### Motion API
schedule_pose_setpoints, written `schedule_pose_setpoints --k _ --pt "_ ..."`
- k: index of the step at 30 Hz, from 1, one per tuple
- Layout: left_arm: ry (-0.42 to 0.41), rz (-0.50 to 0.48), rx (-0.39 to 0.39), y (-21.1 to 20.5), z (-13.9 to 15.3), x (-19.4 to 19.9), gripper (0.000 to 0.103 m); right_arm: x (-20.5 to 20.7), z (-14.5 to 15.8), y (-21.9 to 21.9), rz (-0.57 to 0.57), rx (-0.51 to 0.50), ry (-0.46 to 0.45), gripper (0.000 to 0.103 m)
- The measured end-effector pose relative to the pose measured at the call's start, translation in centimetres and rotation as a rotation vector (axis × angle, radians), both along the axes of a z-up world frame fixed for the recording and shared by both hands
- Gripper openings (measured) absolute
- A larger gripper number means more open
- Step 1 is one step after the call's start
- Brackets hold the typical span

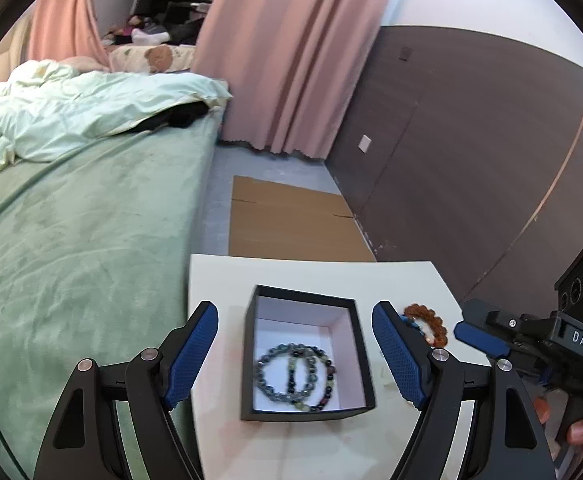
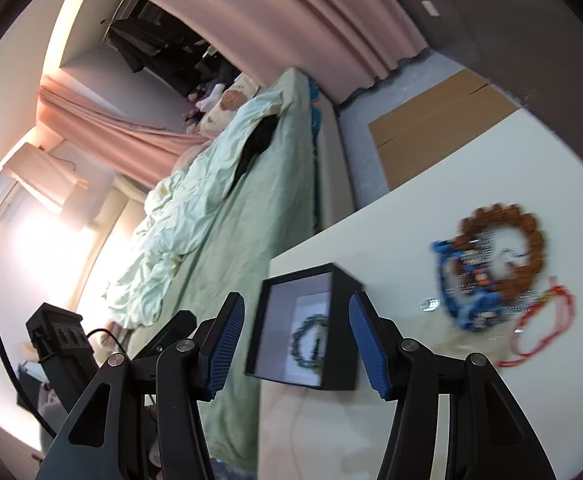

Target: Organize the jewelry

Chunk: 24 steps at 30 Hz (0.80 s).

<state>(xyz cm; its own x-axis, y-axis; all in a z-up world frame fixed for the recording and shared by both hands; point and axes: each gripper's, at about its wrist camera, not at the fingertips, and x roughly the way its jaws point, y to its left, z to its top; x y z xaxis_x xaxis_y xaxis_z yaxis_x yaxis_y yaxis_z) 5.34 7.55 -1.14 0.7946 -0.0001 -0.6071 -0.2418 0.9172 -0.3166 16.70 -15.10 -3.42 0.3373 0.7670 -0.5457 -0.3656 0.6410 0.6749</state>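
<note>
Both tongs stand open and hold nothing. The left gripper (image 1: 295,356) has its blue pads spread wide on either side of the black box (image 1: 307,354) without touching it. The right gripper (image 2: 297,346) has its jaws parted too, nothing between the pads; the box (image 2: 341,320) shows in the gap but lies beyond them. Seen from the left, that tool comes in at the table's right edge, with "DAS" in white letters on its body, and a hand (image 1: 581,432) grips its handle.

The box sits open on the white table (image 1: 219,276), near its left edge by the bed (image 1: 83,240). Inside, two dark bead bracelets (image 1: 297,376) lie flat and overlapping on the white lining.

To the right of the box, a brown bead bracelet (image 2: 503,240), a blue one (image 2: 471,308) and a red cord (image 2: 539,332) lie heaped together on the table, blurred.
</note>
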Motion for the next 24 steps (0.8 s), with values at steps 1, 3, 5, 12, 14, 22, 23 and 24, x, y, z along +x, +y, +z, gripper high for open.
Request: schedule_pose_setpoints --k 1,3,5,12,14,22,23,24 --pt "-0.001 -0.007 -0.001 -0.3 0.0 0.1 0.080 0.0 0.0 -0.6 -0.009 -0.007 0.000 0.056" --pt "-0.004 -0.024 -0.005 -0.9 0.0 0.2 0.080 0.0 -0.1 -1.6 -0.025 -0.026 0.007 0.056" --pt "-0.004 -0.040 -0.004 -1.6 0.0 0.4 0.080 0.1 -0.2 -2.5 -0.042 -0.047 0.014 0.056" --pt "-0.005 -0.106 0.003 -4.4 -0.2 1.2 0.080 0.4 -0.7 -5.6 -0.075 -0.091 0.041 0.068" --pt "-0.003 -0.126 0.011 -5.2 -0.2 1.3 0.080 0.4 -0.8 -6.4 -0.088 -0.082 0.052 0.077" --pt "0.018 -0.228 0.055 -9.2 -1.0 2.0 0.080 0.4 -1.3 -9.0 -0.111 -0.098 0.085 0.086" --pt "0.021 -0.239 0.060 -9.6 -1.1 2.1 0.080 0.4 -1.5 -9.4 -0.113 -0.095 0.094 0.088" --pt "0.025 -0.252 0.066 -10.2 -1.3 2.2 0.080 0.4 -1.6 -9.6 -0.114 -0.094 0.103 0.088"
